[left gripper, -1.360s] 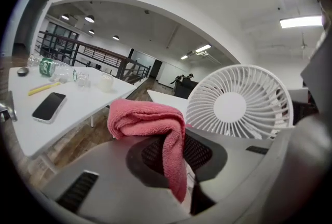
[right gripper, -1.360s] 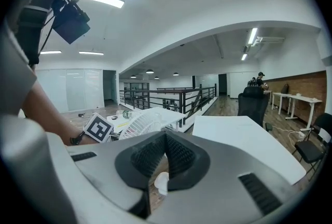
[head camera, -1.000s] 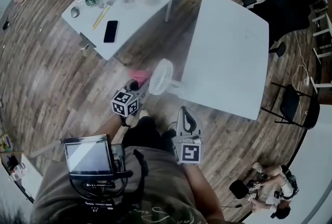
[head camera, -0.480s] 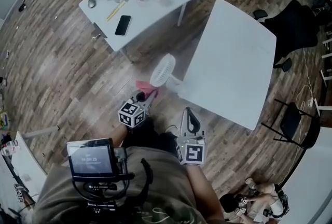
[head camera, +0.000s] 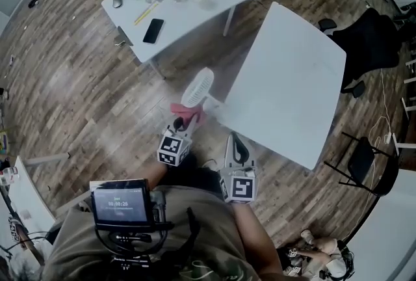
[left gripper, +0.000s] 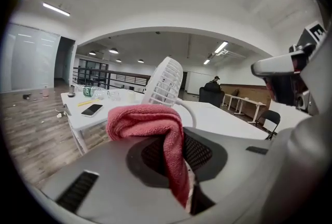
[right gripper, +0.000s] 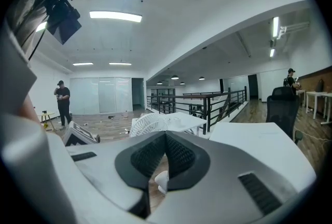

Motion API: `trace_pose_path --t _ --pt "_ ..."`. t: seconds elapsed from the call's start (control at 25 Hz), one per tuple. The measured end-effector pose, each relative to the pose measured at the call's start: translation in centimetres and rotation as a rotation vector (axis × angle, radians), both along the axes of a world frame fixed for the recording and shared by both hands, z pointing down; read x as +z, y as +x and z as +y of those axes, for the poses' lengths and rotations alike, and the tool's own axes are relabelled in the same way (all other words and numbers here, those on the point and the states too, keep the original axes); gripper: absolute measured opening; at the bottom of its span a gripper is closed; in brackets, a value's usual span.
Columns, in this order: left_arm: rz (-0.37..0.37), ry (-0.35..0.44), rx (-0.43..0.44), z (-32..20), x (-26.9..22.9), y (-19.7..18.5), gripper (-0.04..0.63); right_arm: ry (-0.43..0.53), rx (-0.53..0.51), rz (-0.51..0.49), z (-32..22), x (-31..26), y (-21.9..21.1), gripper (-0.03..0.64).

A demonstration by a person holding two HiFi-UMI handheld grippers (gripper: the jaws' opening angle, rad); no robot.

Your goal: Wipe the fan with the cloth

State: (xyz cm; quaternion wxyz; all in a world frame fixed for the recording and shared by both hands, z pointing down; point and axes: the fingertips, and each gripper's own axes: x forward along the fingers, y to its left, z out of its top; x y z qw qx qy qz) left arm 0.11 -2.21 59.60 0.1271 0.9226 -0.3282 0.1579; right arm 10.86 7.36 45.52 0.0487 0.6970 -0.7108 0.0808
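A white desk fan point(head camera: 197, 88) stands at the near corner of a large white table point(head camera: 286, 91); its grille also shows in the left gripper view as the fan point(left gripper: 165, 82) and in the right gripper view as the fan point(right gripper: 149, 125). My left gripper point(head camera: 182, 123) is shut on a pink cloth point(head camera: 187, 110), held just below and left of the fan head. The cloth point(left gripper: 150, 122) bunches over the left gripper point(left gripper: 179, 158) and hangs down between its jaws. My right gripper point(head camera: 234, 140) is shut and empty, to the right and nearer me, off the fan. The right gripper point(right gripper: 165, 153) has its pads together.
A second white table point(head camera: 188, 0) farther back carries a phone point(head camera: 154, 30), a bottle and small items. Black chairs point(head camera: 374, 39) stand to the right on the wooden floor. A person point(head camera: 318, 254) crouches at lower right; another person point(right gripper: 63, 101) stands far off.
My left gripper with the cloth has moved from beside the fan head's left edge to just below it. The right gripper has shifted only slightly.
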Motion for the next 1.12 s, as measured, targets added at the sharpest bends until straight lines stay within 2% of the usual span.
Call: trace_pose_path --t 0.12,0.28,0.36,0.64,0.88,1.12 --pt "0.037 -0.026 -0.046 0.4 -0.7 0.9 0.071 -0.017 -0.006 -0.016 -1.8 1.9 0.2 0.005" --pt "0.063 -0.029 -0.127 0.7 -1.1 2.1 0.071 -0.066 -0.045 -0.100 -4.0 3.4 -0.2 0.005" --pt "0.048 -0.022 -0.181 0.7 -0.6 2.4 0.071 -0.069 -0.096 -0.114 -5.1 3.2 -0.5 0.005" --pt "-0.023 0.050 -0.367 -1.7 0.9 2.2 0.071 -0.028 -0.354 -0.048 -7.7 4.2 -1.9 0.005" --pt "-0.074 0.069 -0.474 -1.9 0.3 1.6 0.071 -0.032 -0.429 -0.082 -7.4 5.1 -0.7 0.005" --pt "-0.135 0.090 -0.497 -0.8 -1.8 1.6 0.071 -0.033 -0.464 -0.124 -7.1 3.7 0.9 0.005"
